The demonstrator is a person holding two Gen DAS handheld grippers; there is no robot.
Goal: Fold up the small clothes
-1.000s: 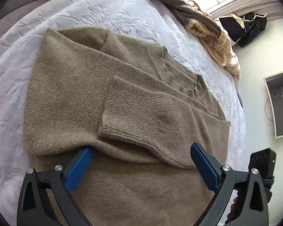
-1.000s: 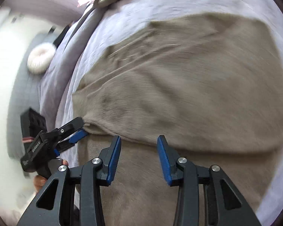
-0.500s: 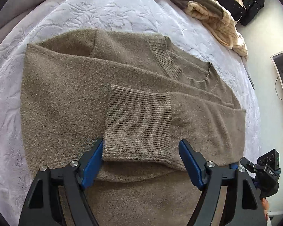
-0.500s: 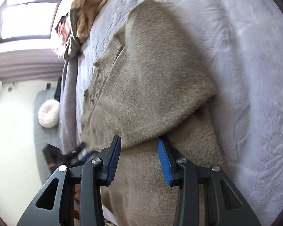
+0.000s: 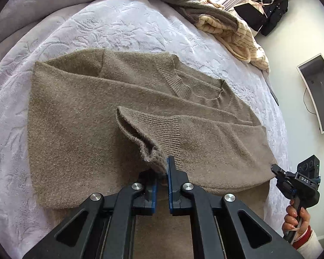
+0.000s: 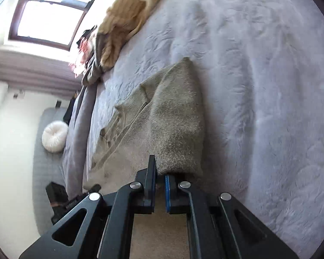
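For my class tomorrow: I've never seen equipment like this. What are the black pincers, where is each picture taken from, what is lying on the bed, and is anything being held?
There is no robot here. A person holds a hand-held gripper in each hand, and each carries a wide-angle camera looking along its two jaws, so each picture is taken from one gripper.

A brown knitted sweater lies on a pale quilted bedspread, its sleeves folded across the body. More clothes are piled at the far edge.

The left gripper has just closed on the ribbed sleeve cuff, bunching it. The right gripper has also just closed, pinching the sweater's folded edge. In the left view it appears at the right, held by the person's hand.
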